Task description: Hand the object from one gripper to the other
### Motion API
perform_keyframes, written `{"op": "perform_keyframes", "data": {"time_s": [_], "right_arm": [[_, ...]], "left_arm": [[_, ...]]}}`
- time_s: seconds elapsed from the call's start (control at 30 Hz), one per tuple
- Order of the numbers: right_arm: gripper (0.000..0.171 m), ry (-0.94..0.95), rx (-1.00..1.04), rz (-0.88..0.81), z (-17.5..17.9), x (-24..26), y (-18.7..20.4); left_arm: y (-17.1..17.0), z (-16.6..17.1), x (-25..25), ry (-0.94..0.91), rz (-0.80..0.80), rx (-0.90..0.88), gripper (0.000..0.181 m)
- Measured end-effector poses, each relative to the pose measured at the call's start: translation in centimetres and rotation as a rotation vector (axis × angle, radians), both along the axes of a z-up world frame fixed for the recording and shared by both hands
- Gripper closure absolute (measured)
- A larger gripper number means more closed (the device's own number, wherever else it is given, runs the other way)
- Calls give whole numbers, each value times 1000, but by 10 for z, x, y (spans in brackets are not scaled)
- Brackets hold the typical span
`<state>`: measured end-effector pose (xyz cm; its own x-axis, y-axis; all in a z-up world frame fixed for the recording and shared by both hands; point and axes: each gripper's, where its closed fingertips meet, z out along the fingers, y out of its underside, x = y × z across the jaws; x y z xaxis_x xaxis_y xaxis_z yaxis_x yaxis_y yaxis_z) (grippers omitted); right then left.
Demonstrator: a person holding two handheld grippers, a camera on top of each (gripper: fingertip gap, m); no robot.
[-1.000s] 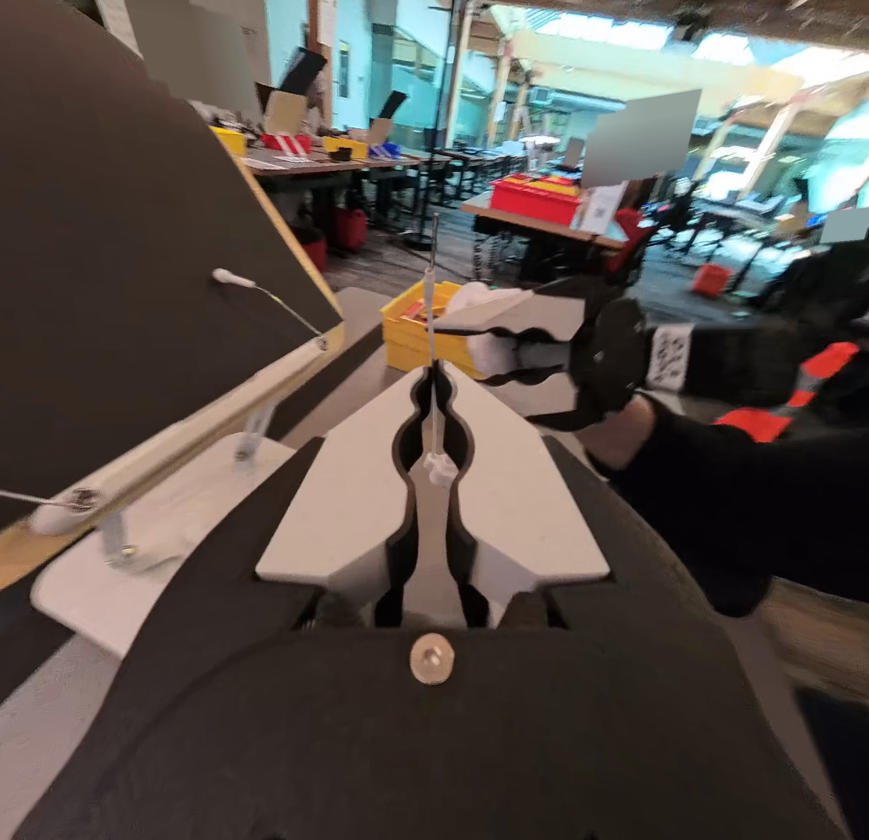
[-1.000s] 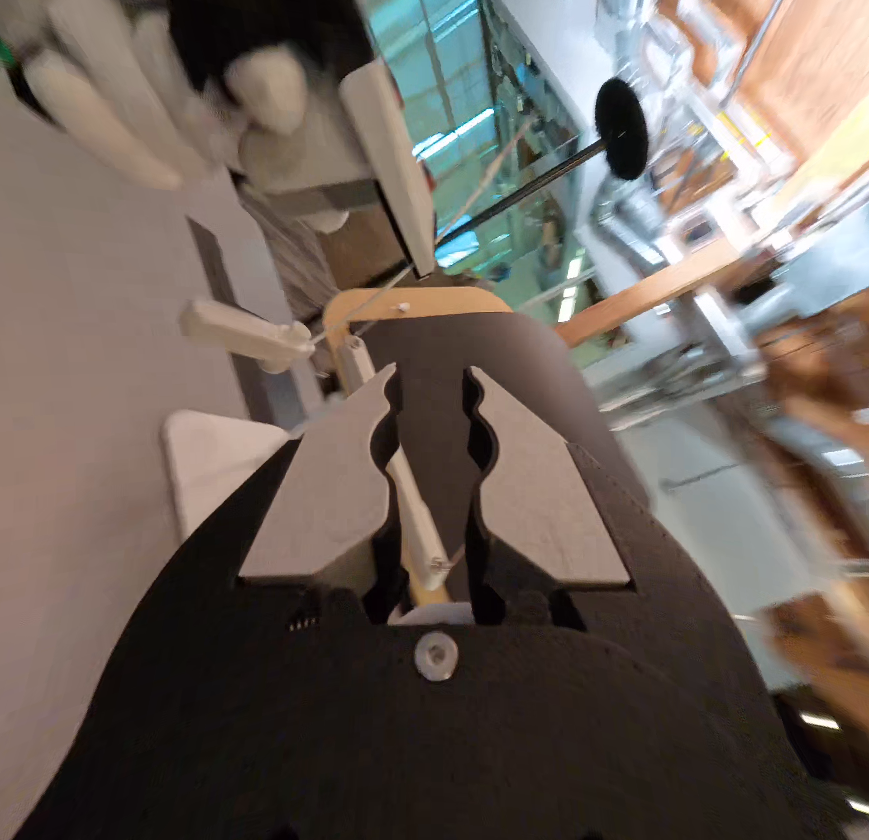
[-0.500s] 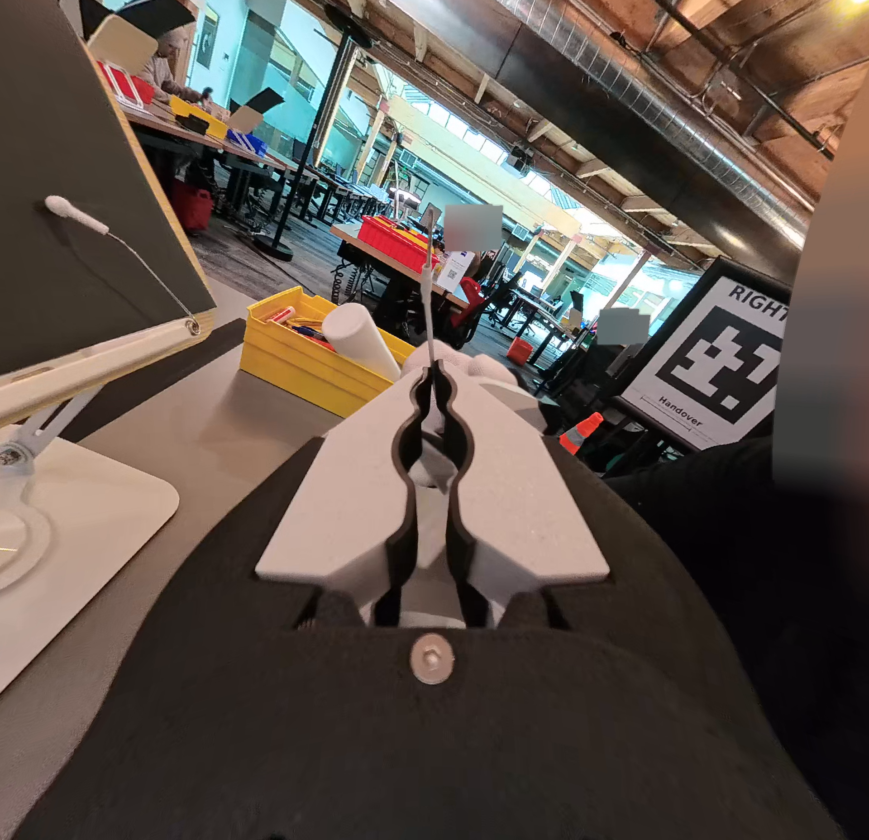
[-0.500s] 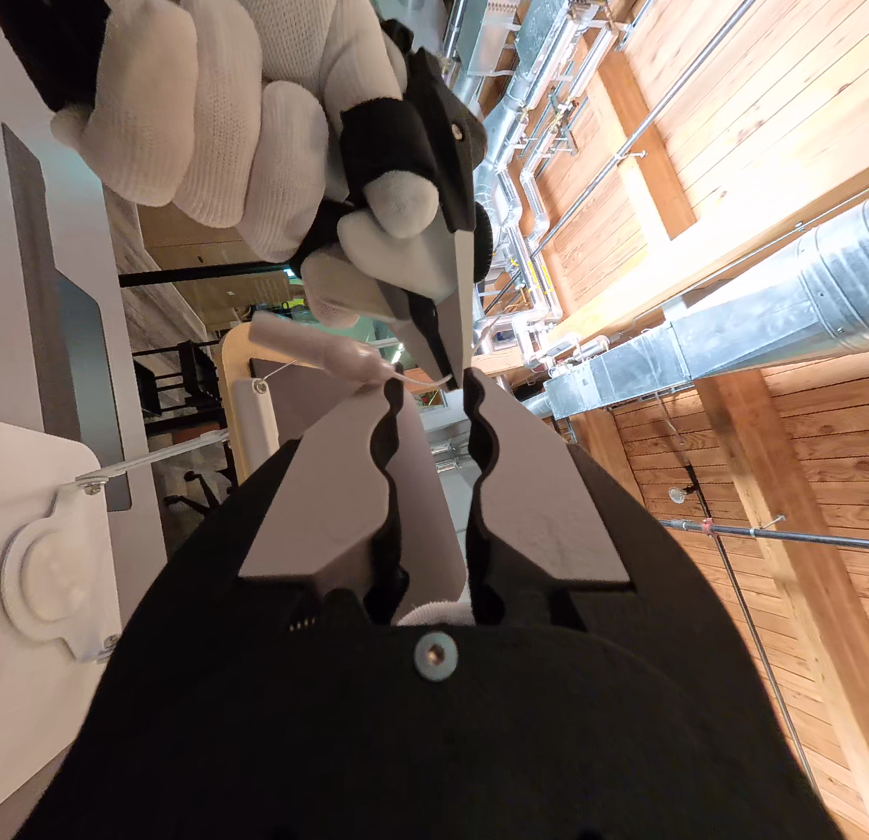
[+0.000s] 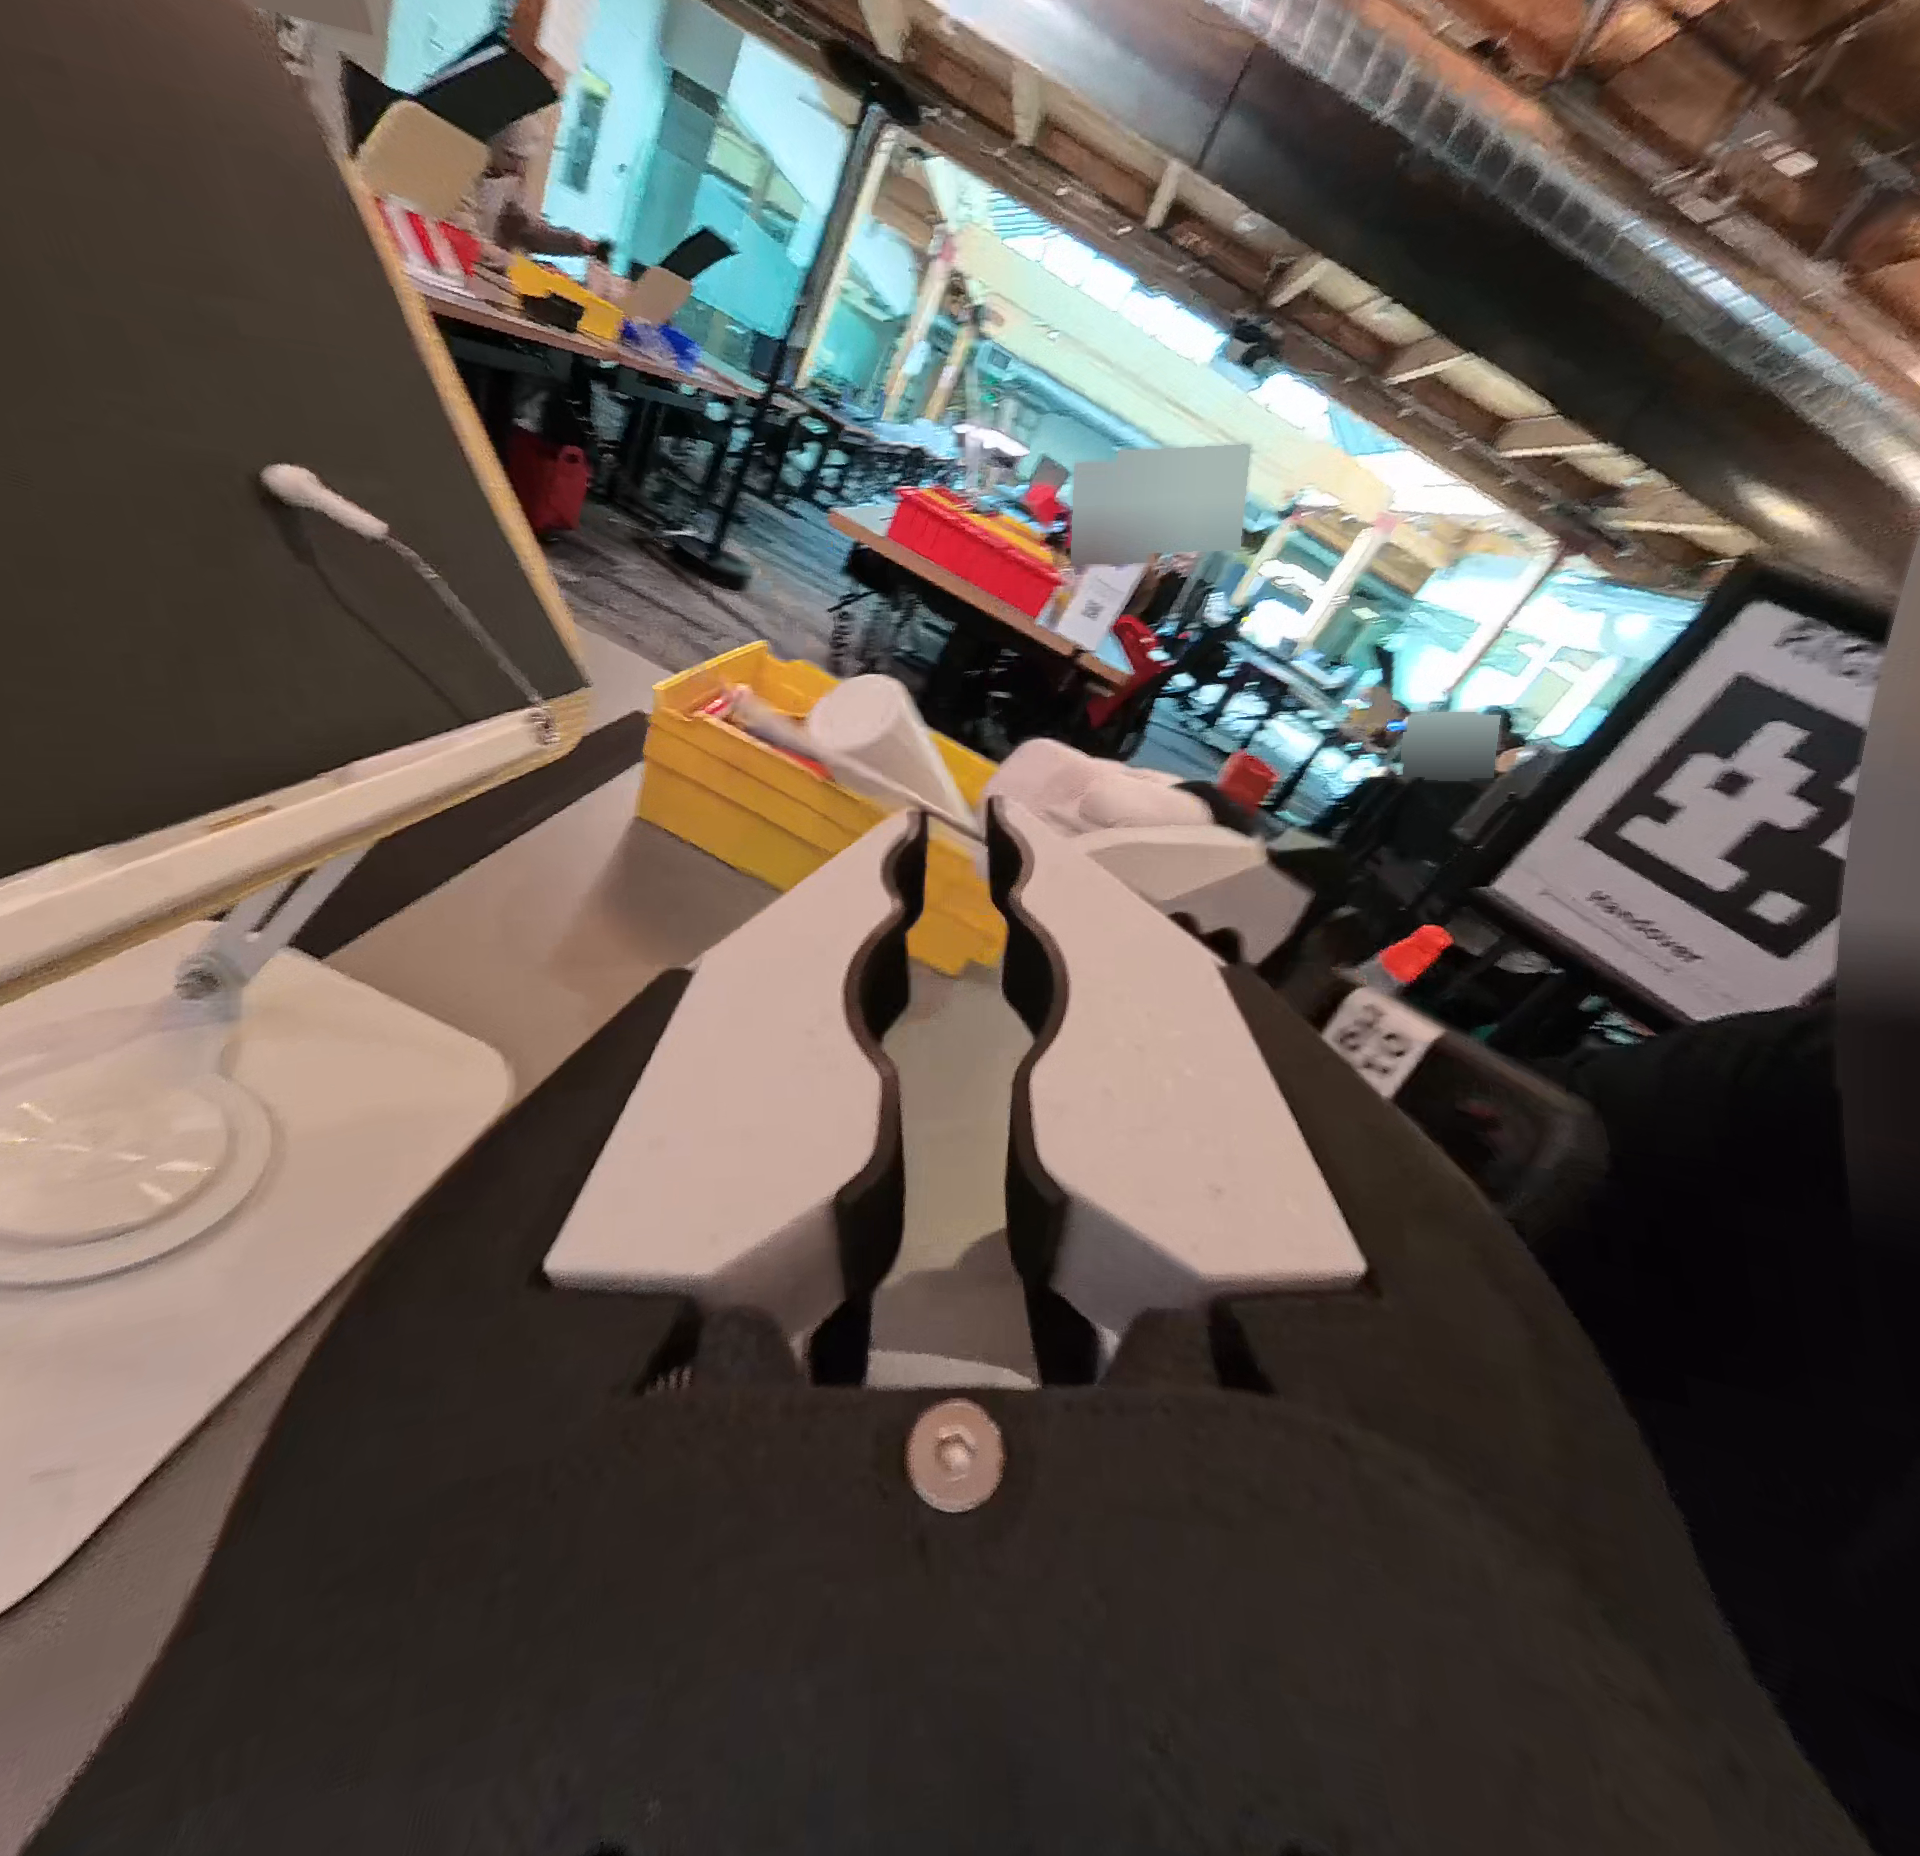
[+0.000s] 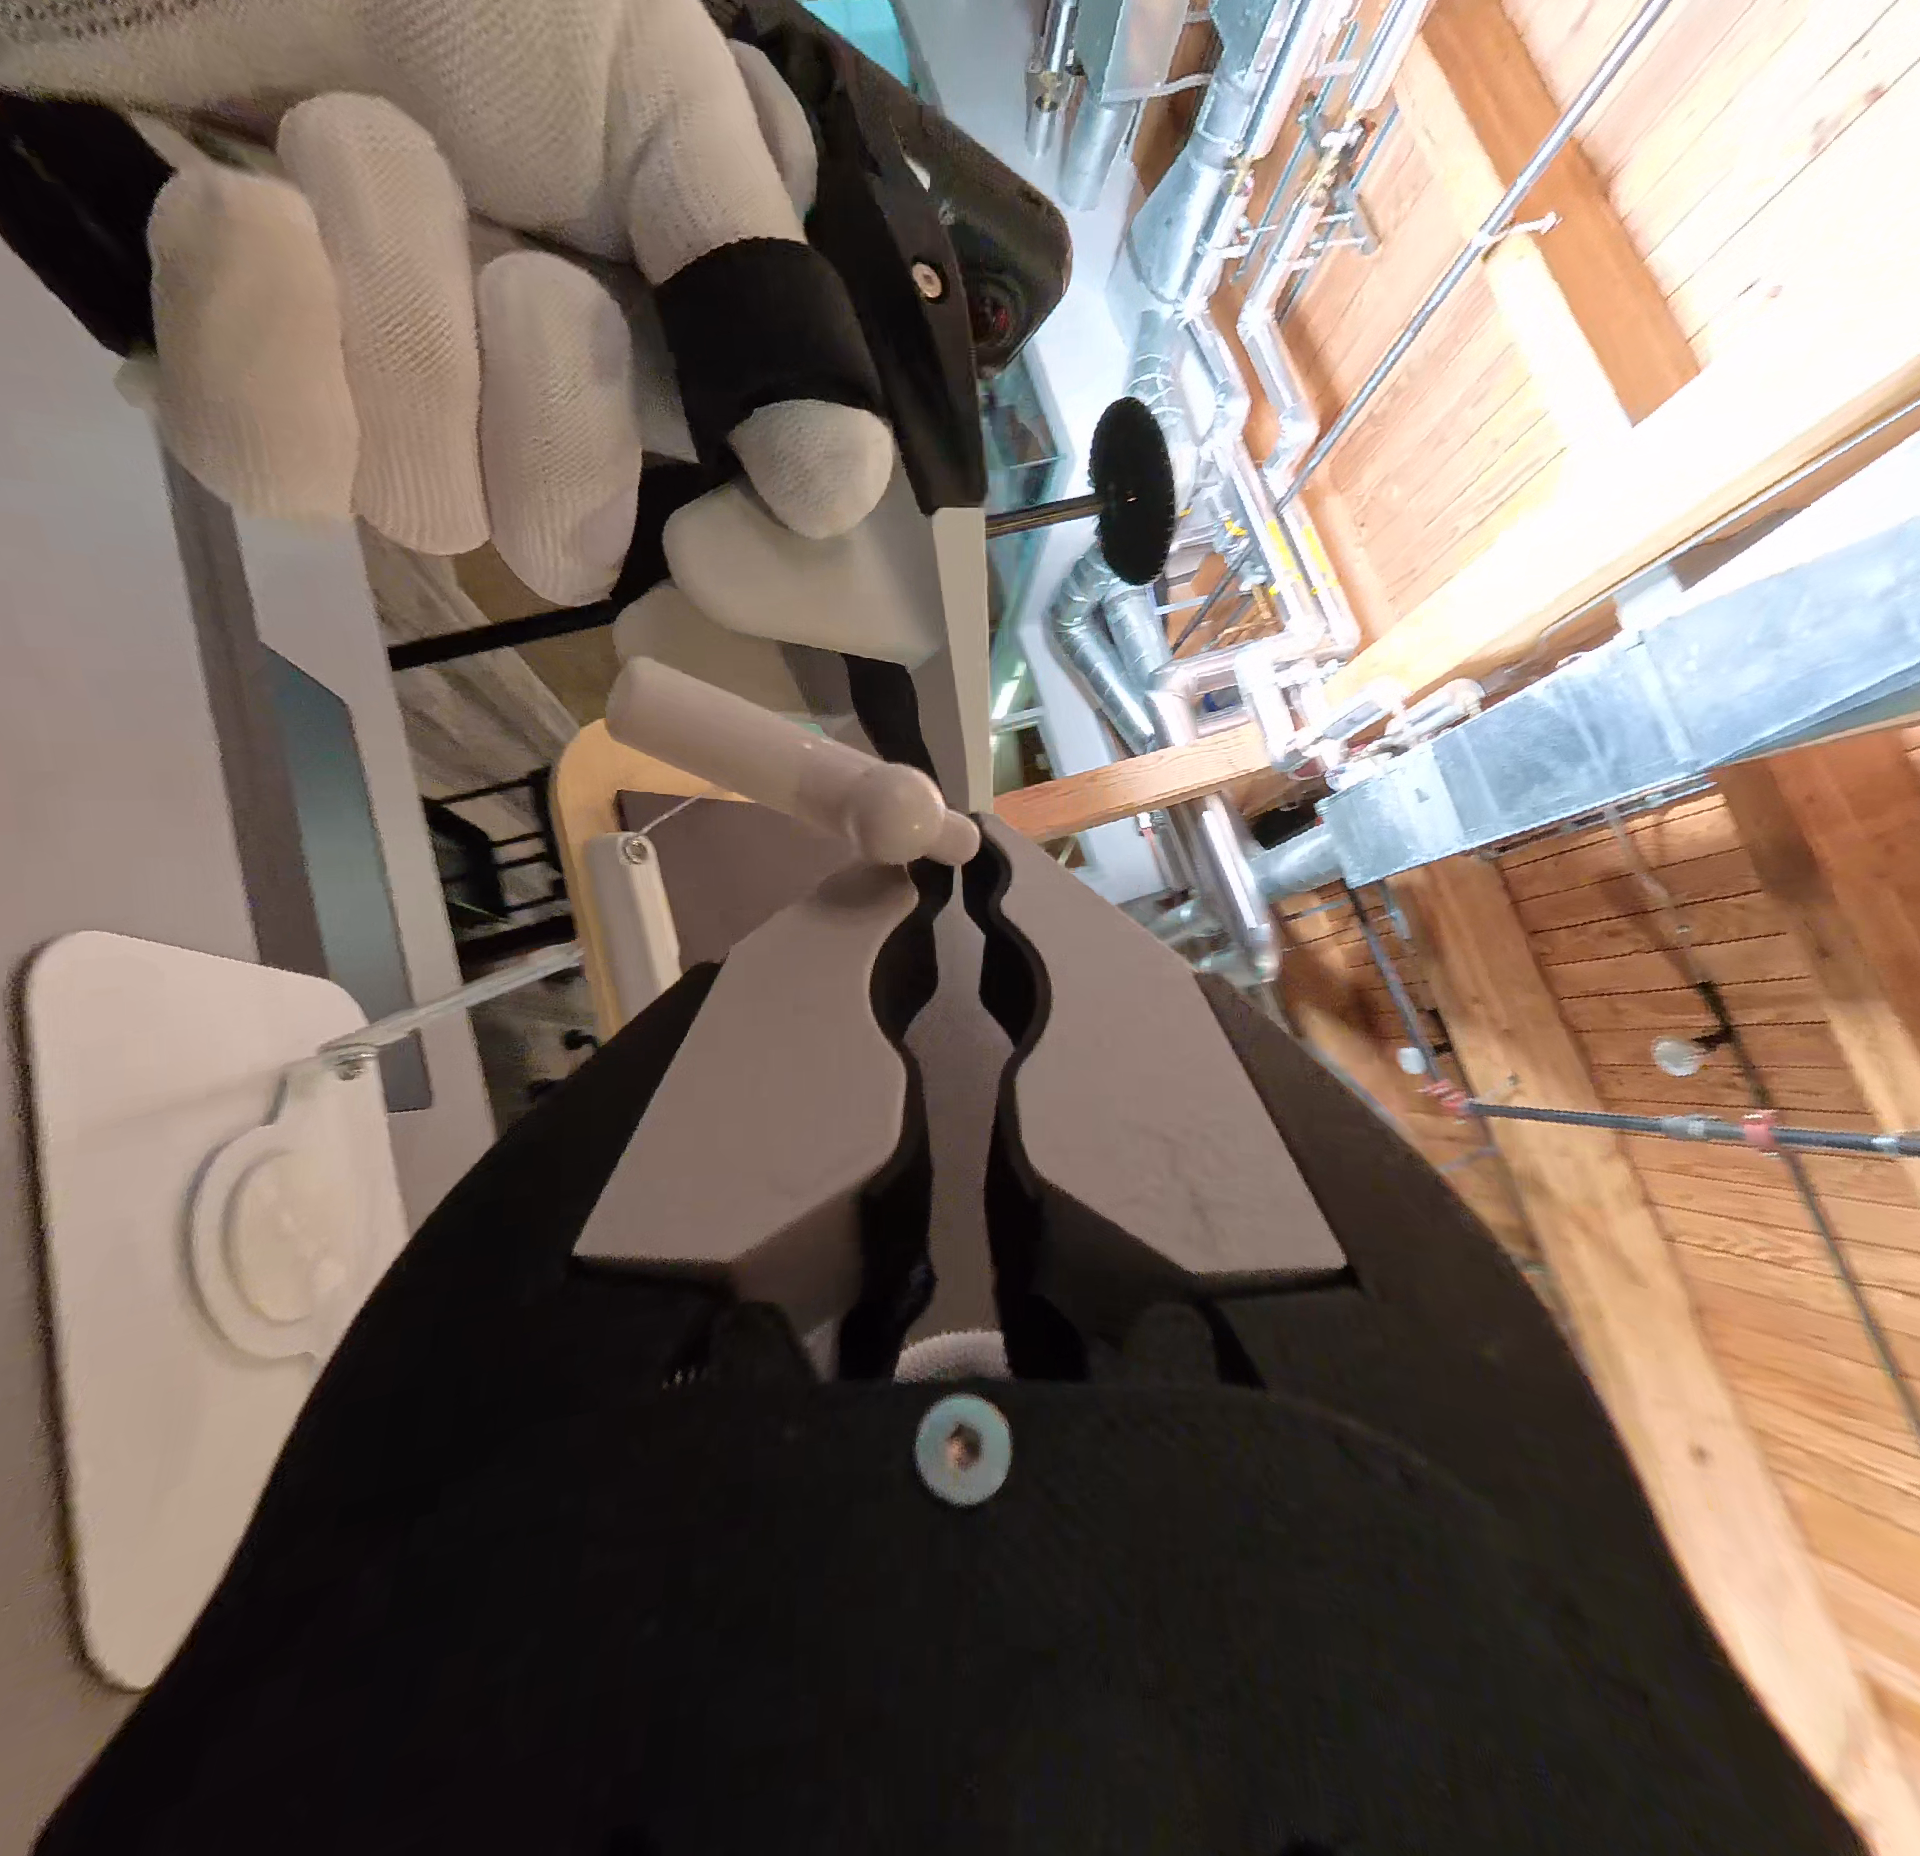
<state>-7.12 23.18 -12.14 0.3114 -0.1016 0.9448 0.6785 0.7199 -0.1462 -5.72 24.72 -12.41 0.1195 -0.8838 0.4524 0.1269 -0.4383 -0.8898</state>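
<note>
The object is a thin tool with a white handle (image 6: 758, 746) and a fine metal shaft. My right gripper (image 6: 951, 856) is shut on the shaft at its fingertips, and the handle sticks out up and to the left. My left gripper (image 5: 954, 830) is open and empty, with a clear gap between its jaws. In the left wrist view the tool's handle (image 5: 883, 752) sits just beyond the tips, and the right gripper's fingers (image 5: 1174, 861) reach in from the right. In the right wrist view a white-gloved hand (image 6: 416, 279) holds the left gripper (image 6: 940, 757) just above the tool.
A white stand base (image 5: 239, 1162) with a tilted dark board (image 5: 187, 435) stands at the left on the grey table (image 5: 582, 902). A yellow bin (image 5: 769, 809) sits behind the grippers. A black-and-white marker sign (image 5: 1714, 809) is at the right. Work tables fill the hall beyond. My left and right fingertips are right by each other.
My left gripper has opened and let go of the tool. My right gripper has closed on the tool's shaft and now holds it. The left gripper has tilted and drawn back slightly.
</note>
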Motion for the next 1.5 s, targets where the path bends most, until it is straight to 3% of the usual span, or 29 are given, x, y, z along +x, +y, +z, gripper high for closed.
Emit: {"op": "perform_keyframes", "data": {"time_s": [0.07, 0.2, 0.4, 0.57, 0.77, 0.93, 1.5], "right_arm": [[171, 23, -114, 25, -3, 3, 6], [171, 75, -358, 71, -9, 15, 19], [171, 191, -803, 196, -24, 30, 29], [171, 360, -1161, 375, -27, 33, 25], [171, 470, -1478, 600, -32, 28, 14], [171, 491, -1507, 582, -37, 33, 20], [171, 472, -1532, 556, -44, 25, 17]], "left_arm": [[15, -8, -6, 63, 103, 42, 159], [26, -5, -20, 124, 212, 152, 157], [12, 3, -20, 387, 359, 646, 156], [0, -8, -3, 608, 409, 1014, 149], [-4, -31, 15, 751, 368, 1143, 143], [2, -37, 16, 817, 392, 1138, 144], [13, -54, 23, 940, 428, 1143, 181]]}}
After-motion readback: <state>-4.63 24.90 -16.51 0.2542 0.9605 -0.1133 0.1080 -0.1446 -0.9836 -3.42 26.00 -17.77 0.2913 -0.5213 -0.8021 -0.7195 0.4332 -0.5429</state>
